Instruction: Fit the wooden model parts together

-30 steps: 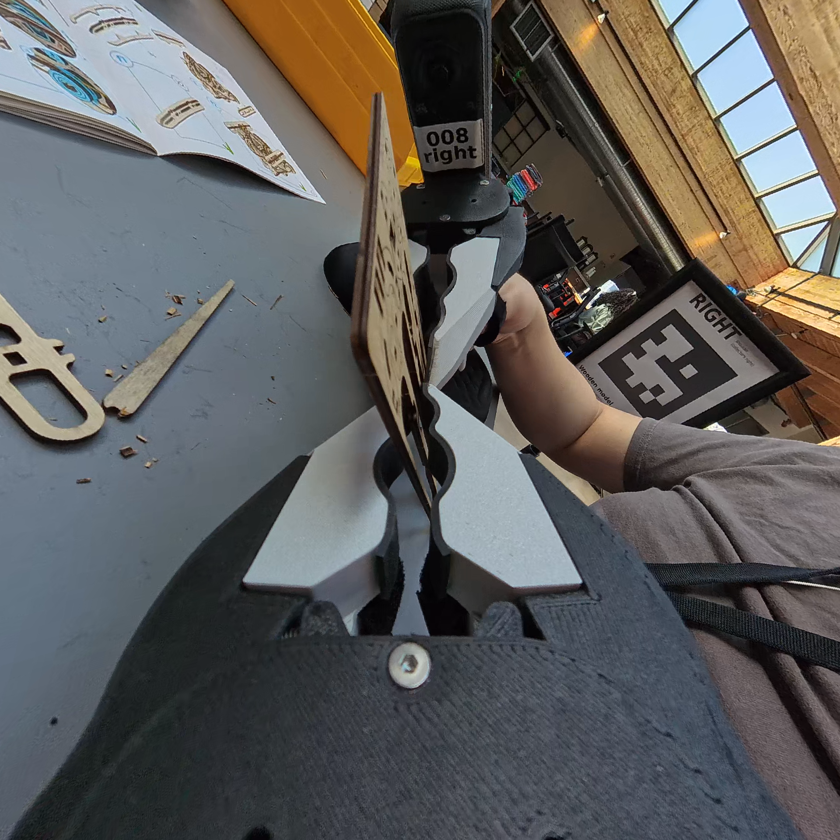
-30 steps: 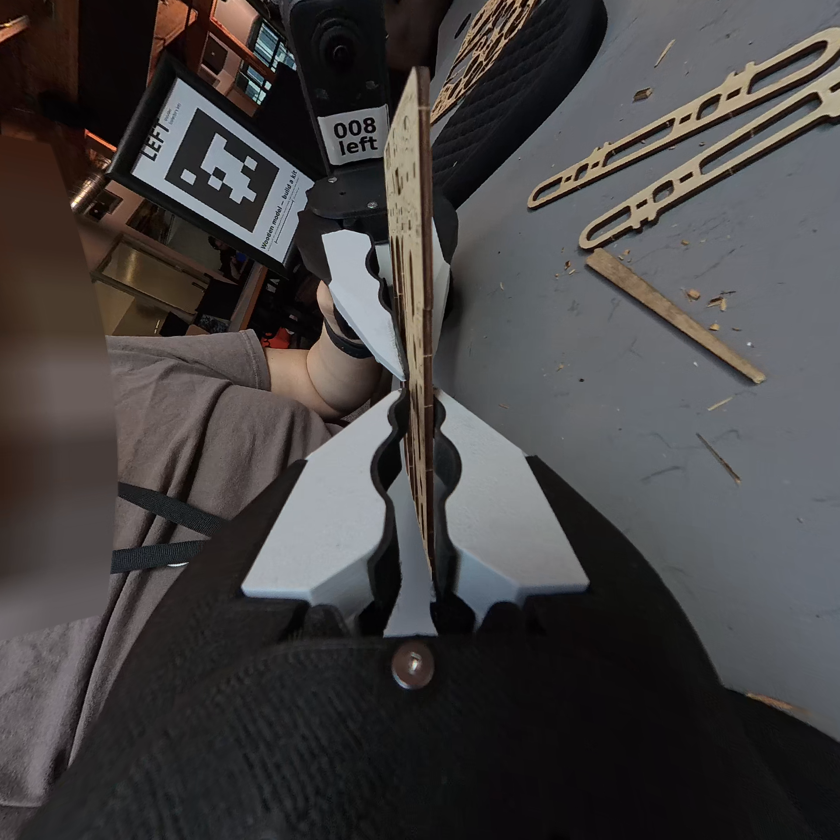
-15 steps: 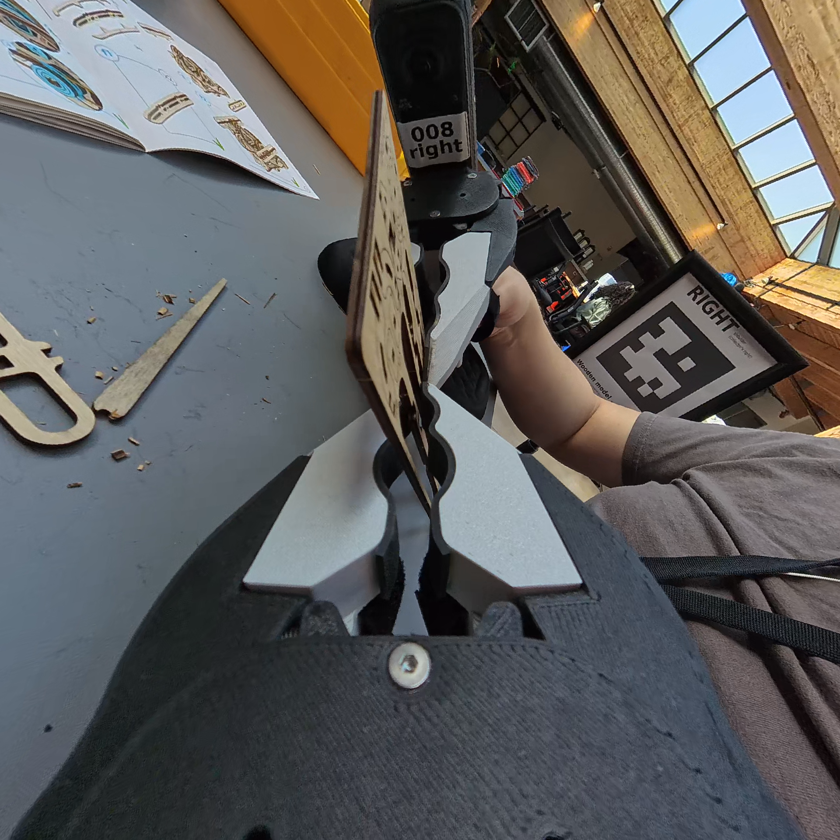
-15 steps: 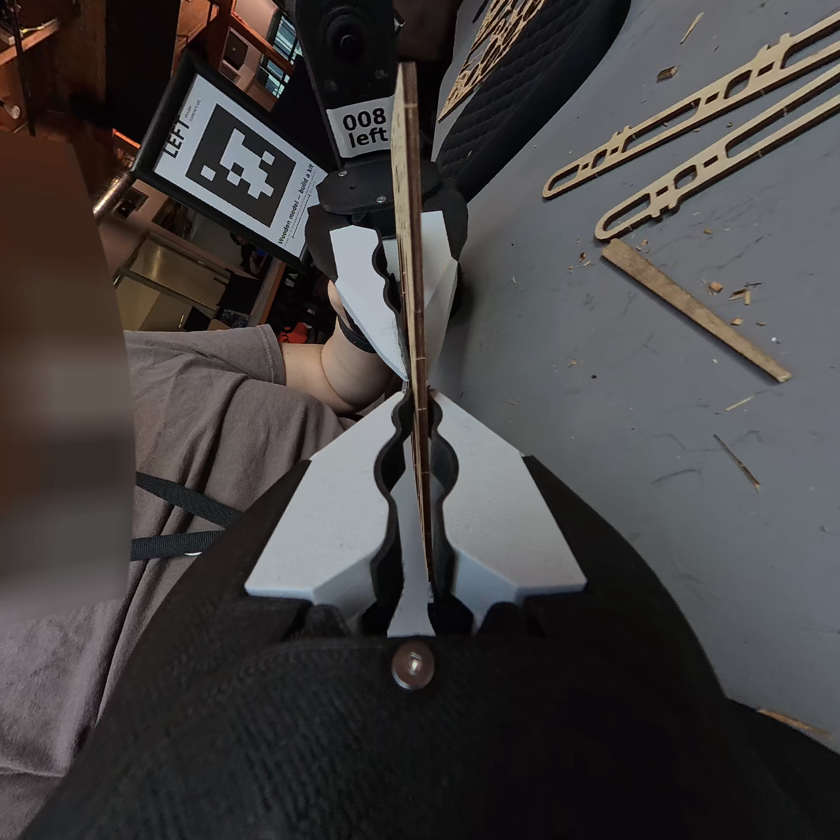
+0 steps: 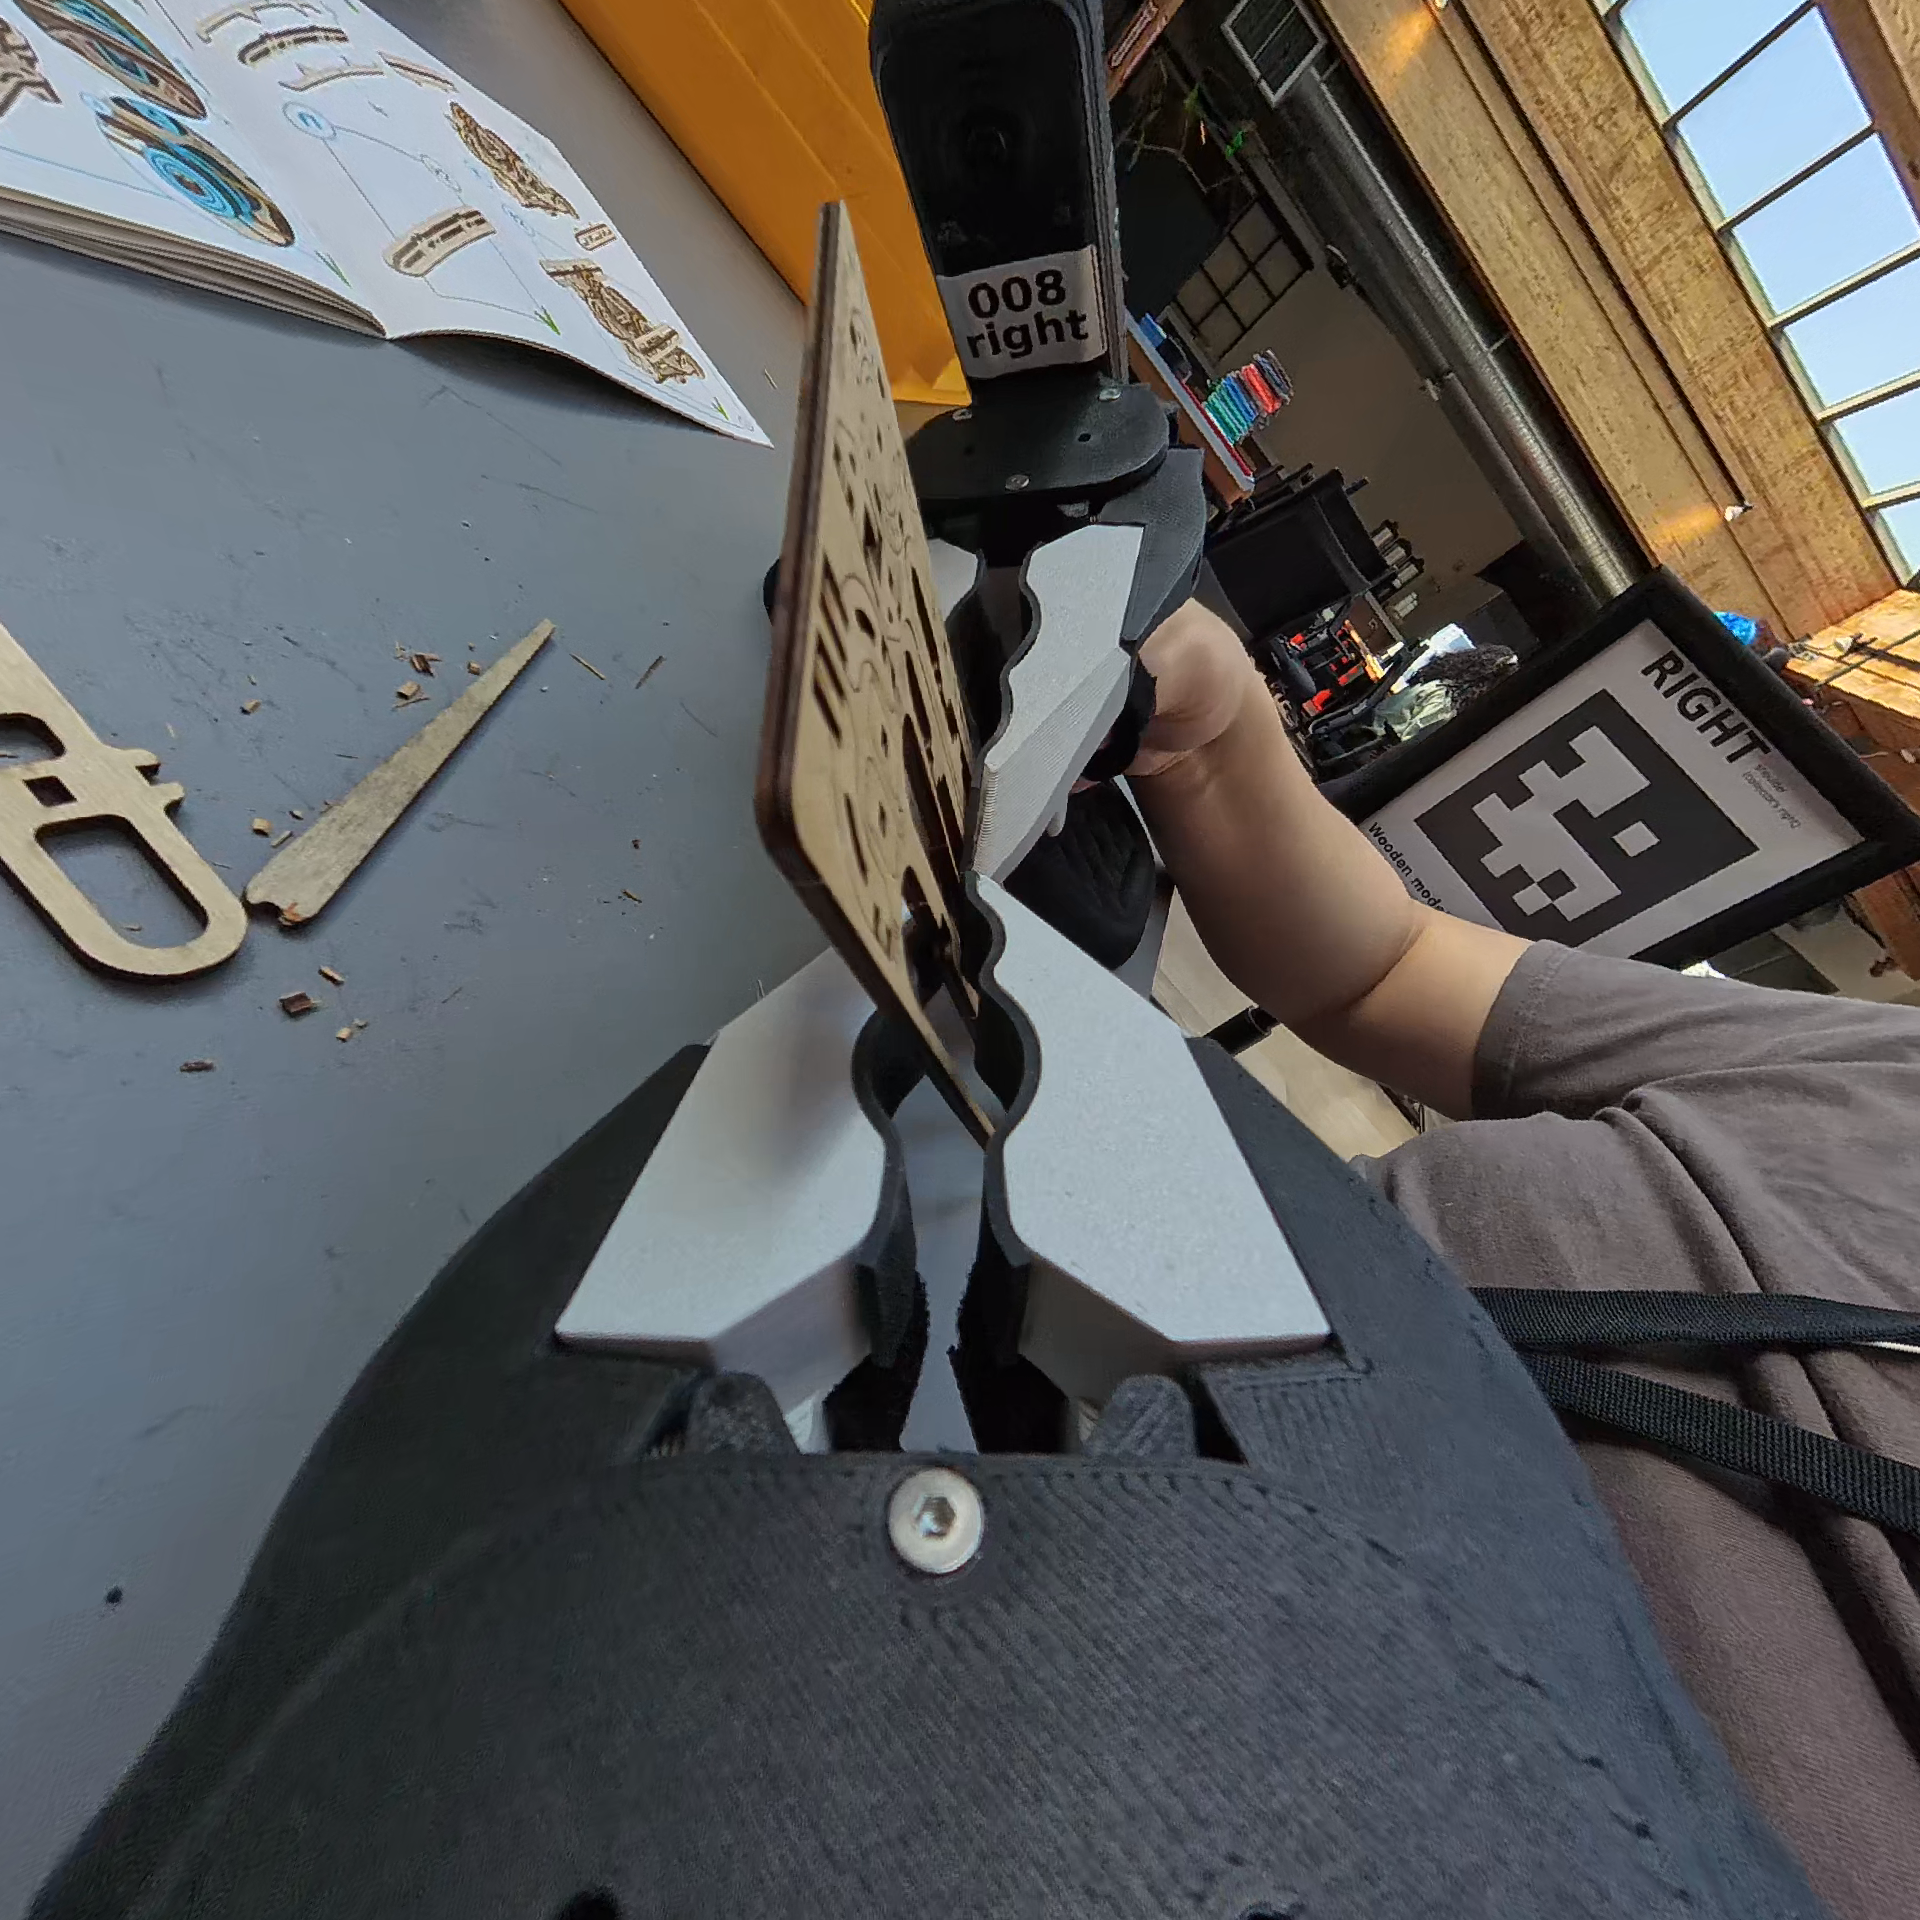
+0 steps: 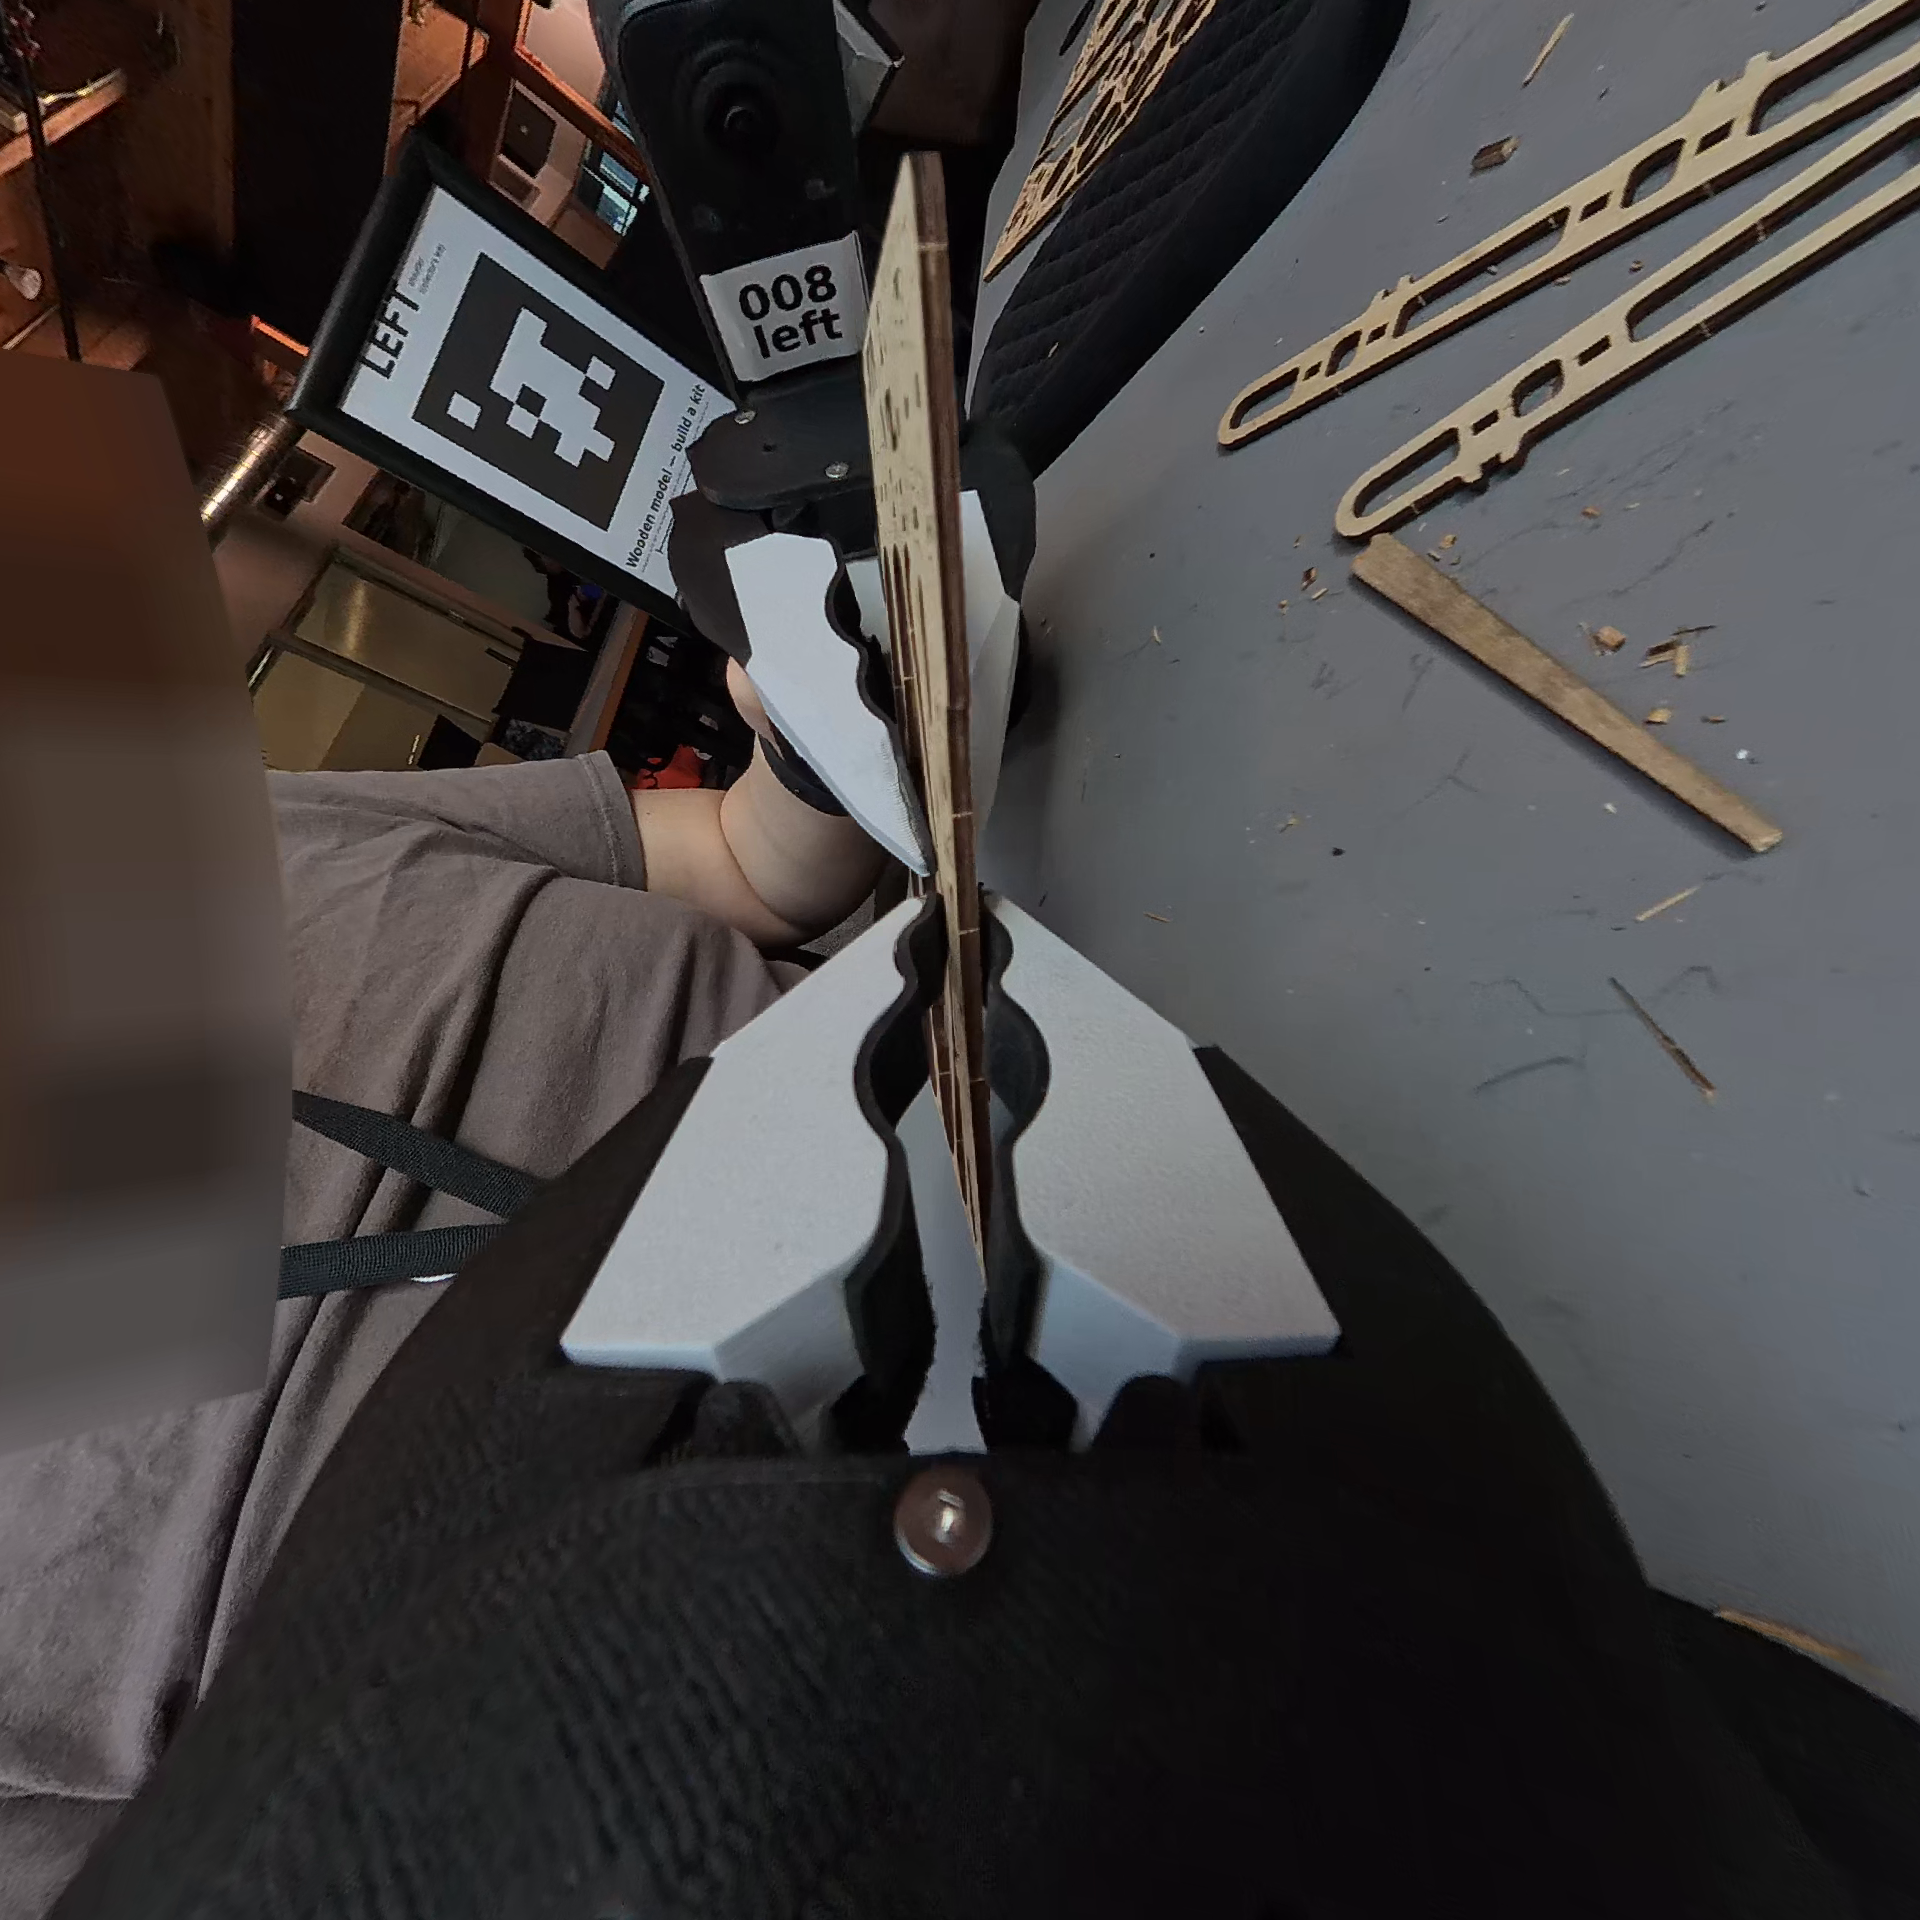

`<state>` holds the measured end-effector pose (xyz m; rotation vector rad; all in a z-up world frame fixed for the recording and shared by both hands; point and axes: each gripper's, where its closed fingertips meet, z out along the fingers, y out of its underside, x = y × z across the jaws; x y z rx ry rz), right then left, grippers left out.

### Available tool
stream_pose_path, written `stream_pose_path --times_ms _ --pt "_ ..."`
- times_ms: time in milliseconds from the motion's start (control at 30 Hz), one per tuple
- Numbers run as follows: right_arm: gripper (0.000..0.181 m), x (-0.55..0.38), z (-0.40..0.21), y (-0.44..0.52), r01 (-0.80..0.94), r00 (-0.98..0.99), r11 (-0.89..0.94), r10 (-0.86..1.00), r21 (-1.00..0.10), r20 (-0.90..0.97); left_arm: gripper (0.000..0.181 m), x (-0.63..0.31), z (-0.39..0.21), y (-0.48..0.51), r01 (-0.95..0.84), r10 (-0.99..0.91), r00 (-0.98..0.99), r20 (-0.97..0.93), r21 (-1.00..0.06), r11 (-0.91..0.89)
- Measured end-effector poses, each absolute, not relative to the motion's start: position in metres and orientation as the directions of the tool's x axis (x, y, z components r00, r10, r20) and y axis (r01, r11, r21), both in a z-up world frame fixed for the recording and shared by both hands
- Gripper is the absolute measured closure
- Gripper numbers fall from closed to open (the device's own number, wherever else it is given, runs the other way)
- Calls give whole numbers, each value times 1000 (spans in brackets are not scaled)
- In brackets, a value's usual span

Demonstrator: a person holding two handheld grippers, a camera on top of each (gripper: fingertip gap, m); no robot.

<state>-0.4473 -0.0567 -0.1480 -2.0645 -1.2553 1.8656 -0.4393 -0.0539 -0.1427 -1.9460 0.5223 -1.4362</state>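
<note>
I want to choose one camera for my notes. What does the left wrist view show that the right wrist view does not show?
Only the left wrist view shows the open instruction booklet, the yellow bin and the skylight windows. Only the right wrist view shows two long slotted wooden strips and a black pad carrying another cut sheet. Both show the wooden sheet held above the grey table, clamped between the left gripper and the right gripper, plus a loose wooden sliver.

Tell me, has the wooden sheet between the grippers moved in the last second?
Yes, slightly: the wooden sheet has swung its lower corner toward the tapered sliver on the table.
</note>
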Motion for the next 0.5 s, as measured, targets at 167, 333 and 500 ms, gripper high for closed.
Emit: stream_pose_path --times_ms 167,333,500 --pt "181 -448 -151 -55 493 -64 -656 628 -572 -776 181 -440 -145 -52 63 -647 334 685 -701 -710" --pt "181 -449 -155 -53 497 -35 -650 647 -575 -762 181 -440 -147 -51 57 -639 353 683 -697 -714" --pt "181 -449 -156 -52 497 -23 -647 656 -578 -754 181 -440 -150 -50 52 -633 371 679 -696 -716"
